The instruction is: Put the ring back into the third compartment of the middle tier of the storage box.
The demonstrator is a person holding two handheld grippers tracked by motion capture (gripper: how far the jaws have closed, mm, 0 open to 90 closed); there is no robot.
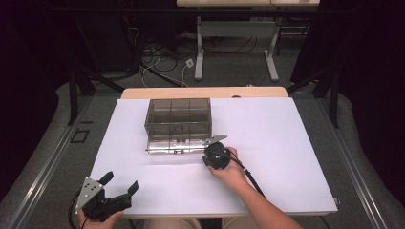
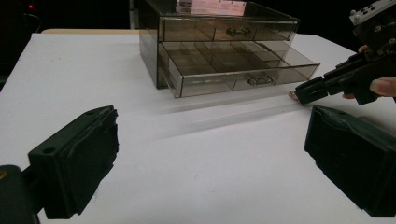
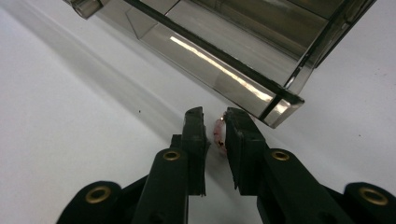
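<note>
Left tongs [image 1: 122,185]: nearest item, at the near left edge of the white tabletop [image 1: 286,157]; jaws spread wide, nothing between them, touching nothing.

Right tongs [image 3: 215,125]: farther in, near the tabletop's middle, just before the drawer unit's right front corner. Jaws narrowed to a slim gap, pinching a small pink object [image 3: 218,133] that rests on the tabletop; the object is too small to identify. The person's hand [image 1: 231,171] wraps the tongs' body.

Smoked transparent drawer unit [image 1: 177,125]: beyond the right tongs, toward the far centre of the tabletop. Two tiers; the lower drawer [image 2: 243,70] stands pulled out, showing divided compartments, and the upper drawer [image 2: 229,29] is closed.

Markings: no legible brand, label or writing on any item.
</note>
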